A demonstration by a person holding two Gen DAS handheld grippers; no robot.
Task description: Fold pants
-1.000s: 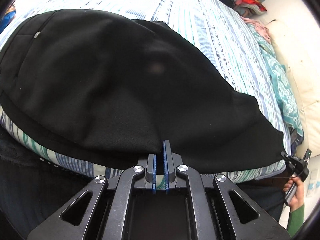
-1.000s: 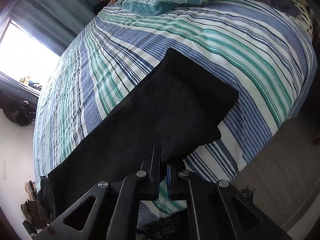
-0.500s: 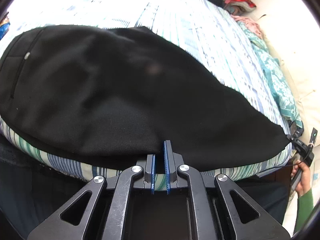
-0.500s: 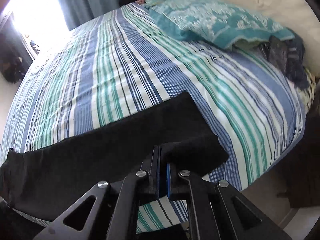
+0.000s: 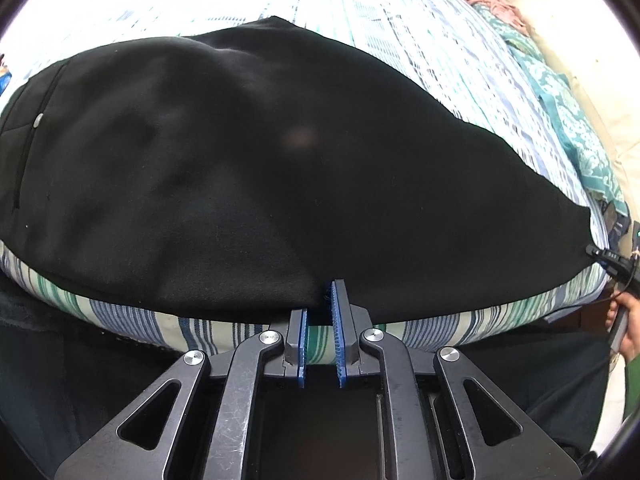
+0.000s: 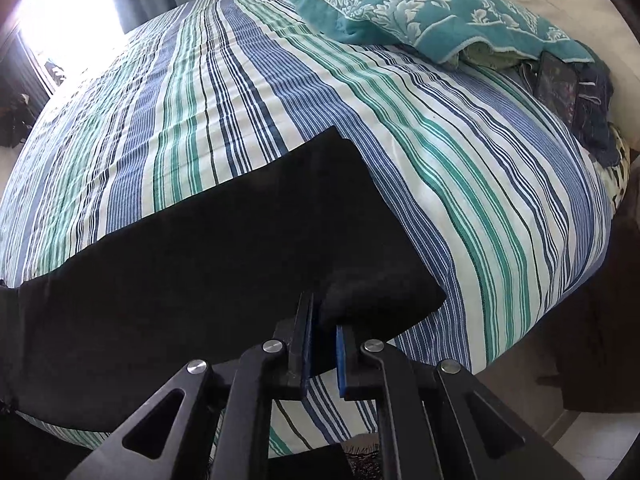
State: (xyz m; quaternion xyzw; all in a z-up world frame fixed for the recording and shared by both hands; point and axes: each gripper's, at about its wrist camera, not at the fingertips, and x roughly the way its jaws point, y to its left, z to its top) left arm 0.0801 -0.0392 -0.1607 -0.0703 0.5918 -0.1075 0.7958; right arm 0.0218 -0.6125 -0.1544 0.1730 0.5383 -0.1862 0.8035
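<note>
Black pants [image 5: 280, 168] lie flat along the near edge of the striped bed [image 5: 360, 8], waist with a small button at the left, leg ends at the right. My left gripper [image 5: 320, 312] is at the pants' near edge, its jaws slightly apart with the hem just ahead of them, no longer clamped. My right gripper [image 6: 324, 320] sits at the leg end [image 6: 376, 284], its jaws slightly parted with black cloth between them. The right gripper [image 5: 612, 264] also shows at the far right of the left wrist view, at the leg end.
A teal patterned blanket [image 6: 420, 12] and dark items [image 6: 568, 92] lie at the head of the bed. The striped bed [image 6: 200, 100] stretches beyond the pants. A window [image 6: 48, 12] is at the far left. The floor [image 6: 592, 440] lies beyond the bed edge.
The pants have been lowered flat onto the bed. The left gripper's jaws have parted and released the near edge. The right gripper swung level with the leg end and its jaws widened slightly.
</note>
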